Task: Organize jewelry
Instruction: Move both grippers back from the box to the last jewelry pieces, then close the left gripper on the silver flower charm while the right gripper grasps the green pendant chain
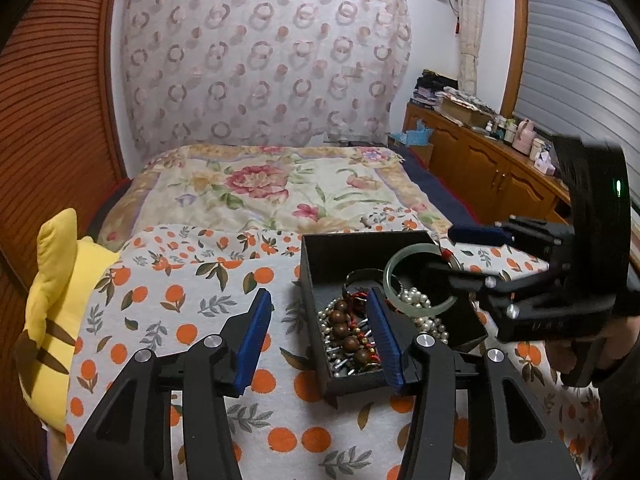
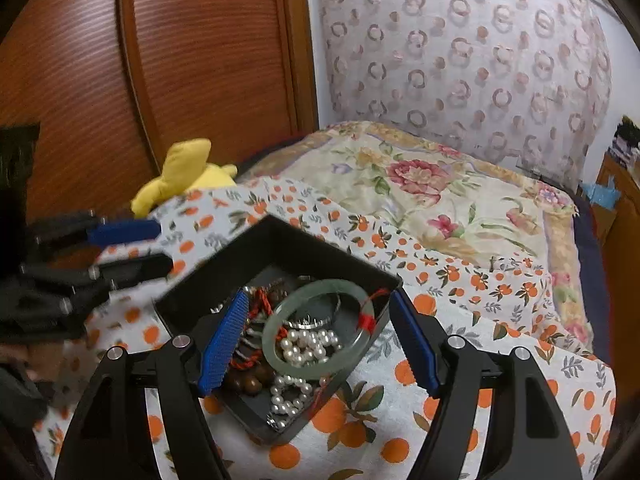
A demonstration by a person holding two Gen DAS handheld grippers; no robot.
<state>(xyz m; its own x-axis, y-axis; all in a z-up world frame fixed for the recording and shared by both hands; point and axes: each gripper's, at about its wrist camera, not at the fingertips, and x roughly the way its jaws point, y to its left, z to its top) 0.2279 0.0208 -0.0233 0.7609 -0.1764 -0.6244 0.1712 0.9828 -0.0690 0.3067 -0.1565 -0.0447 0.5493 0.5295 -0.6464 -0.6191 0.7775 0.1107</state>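
Observation:
A black jewelry box sits on the orange-print cloth. It holds a pale green jade bangle with a red thread, white pearls, brown wooden beads and red cord. My left gripper is open, straddling the box's near left wall, empty. My right gripper is open over the box with the bangle between its fingers, untouched; in the left wrist view it reaches in from the right.
A yellow plush toy lies at the bed's left edge by the wooden wardrobe. A floral blanket covers the bed beyond. A cluttered wooden sideboard stands on the right.

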